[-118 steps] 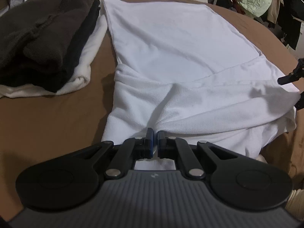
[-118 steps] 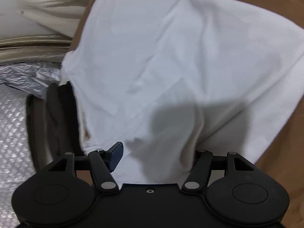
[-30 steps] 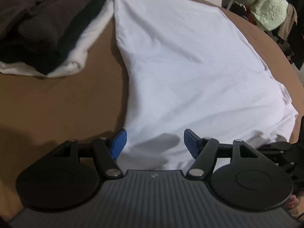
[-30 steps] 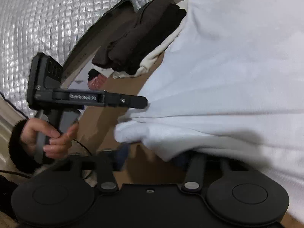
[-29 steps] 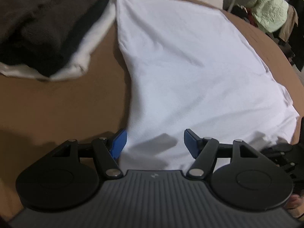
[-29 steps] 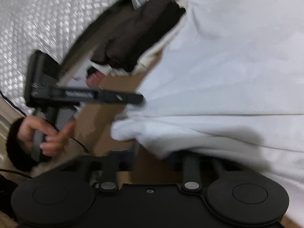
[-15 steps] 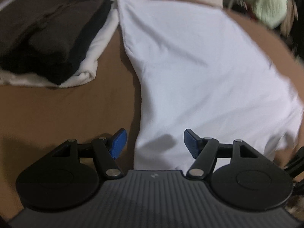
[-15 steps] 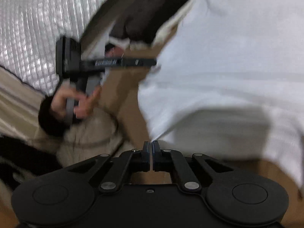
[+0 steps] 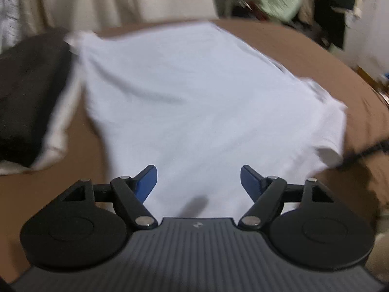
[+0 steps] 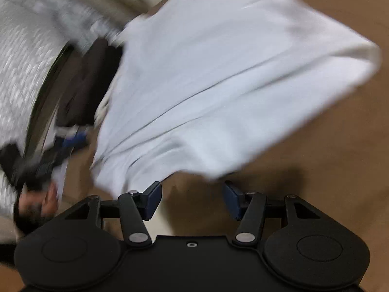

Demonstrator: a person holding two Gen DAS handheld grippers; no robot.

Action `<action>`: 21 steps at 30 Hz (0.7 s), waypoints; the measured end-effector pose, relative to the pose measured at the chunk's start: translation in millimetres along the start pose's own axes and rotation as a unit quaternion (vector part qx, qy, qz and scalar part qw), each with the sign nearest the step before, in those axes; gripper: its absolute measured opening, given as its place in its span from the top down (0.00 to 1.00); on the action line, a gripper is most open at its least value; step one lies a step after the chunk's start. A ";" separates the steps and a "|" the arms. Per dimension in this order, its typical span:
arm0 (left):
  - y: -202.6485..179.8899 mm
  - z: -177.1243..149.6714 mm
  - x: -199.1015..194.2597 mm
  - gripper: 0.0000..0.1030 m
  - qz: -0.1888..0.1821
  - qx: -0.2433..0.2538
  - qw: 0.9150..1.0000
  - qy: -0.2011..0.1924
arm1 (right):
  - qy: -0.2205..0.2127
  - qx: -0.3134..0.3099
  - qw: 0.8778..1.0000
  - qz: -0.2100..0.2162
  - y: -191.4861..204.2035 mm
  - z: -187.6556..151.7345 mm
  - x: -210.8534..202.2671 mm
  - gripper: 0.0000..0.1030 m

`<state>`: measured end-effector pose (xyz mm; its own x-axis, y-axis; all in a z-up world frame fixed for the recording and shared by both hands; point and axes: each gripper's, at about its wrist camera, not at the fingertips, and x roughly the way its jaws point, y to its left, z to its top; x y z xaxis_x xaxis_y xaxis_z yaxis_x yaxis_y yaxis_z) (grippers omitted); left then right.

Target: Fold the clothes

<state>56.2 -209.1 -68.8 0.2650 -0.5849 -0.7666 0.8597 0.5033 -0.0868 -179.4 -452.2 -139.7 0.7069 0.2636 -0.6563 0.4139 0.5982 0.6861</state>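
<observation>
Since a second ago your right gripper has let go of the white garment's near fold and swung away from it, and your left gripper has drifted toward the garment's middle; both sets of jaws have just been opening, with only cloth or bare cover under them and nothing pinched.

At the left edge of the brown-covered bed sits the dark folded stack, touching the garment's far left corner; beside it the white garment lies flat, its long axis running from your left gripper away toward the bed's far edge; your left gripper hangs open over its near hem, so the cloth lies straight ahead of and under that hand.

Further right, the garment's right edge ends near the bed's right side; in the right wrist view your right gripper stands open over bare brown cover, just off the garment's nearest corner, with the cloth ahead and up-left of it.

Your left hand looks nearer the hem, so the next fold probably starts there.
</observation>
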 end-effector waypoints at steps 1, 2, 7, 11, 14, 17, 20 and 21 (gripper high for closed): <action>-6.4 -2.0 8.1 0.27 -0.011 -0.001 1.000 0.021 | -0.025 0.028 0.999 0.006 -8.7 -0.2 -3.2 0.39; -10.9 -5.6 16.4 0.27 -0.016 -0.001 0.999 0.042 | -0.051 0.059 0.997 0.018 -18.0 -0.3 -5.5 0.35; -21.5 -13.4 41.1 0.27 0.018 0.018 0.995 0.093 | -0.154 0.131 0.978 0.052 -35.0 -13.7 3.7 0.31; -17.9 -11.9 34.6 0.27 0.002 -0.015 0.996 0.086 | -0.152 0.046 0.987 0.023 -12.0 -8.8 3.6 0.85; -4.6 -12.6 28.4 0.27 -0.013 -0.054 0.995 0.080 | -0.193 0.066 0.978 0.053 -13.5 -2.5 -26.2 0.90; 7.3 -16.0 31.5 0.27 -0.011 -0.084 0.992 0.089 | -0.175 -0.002 0.984 -0.025 5.1 0.1 -35.8 0.94; 1.4 -17.3 36.6 0.27 0.000 -0.069 0.992 0.104 | -0.118 -0.024 0.988 -0.093 -5.5 -10.6 -16.9 0.95; -2.2 -17.8 38.0 0.27 0.007 -0.055 0.993 0.106 | -0.104 -0.024 0.988 -0.109 -11.9 -15.7 -9.8 0.96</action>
<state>56.5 -221.2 -109.1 0.1679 -0.4360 -0.8842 0.8006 0.5836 -0.1358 -200.2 -450.1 -146.4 0.7083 -0.0337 -0.7051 0.5457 0.6597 0.5167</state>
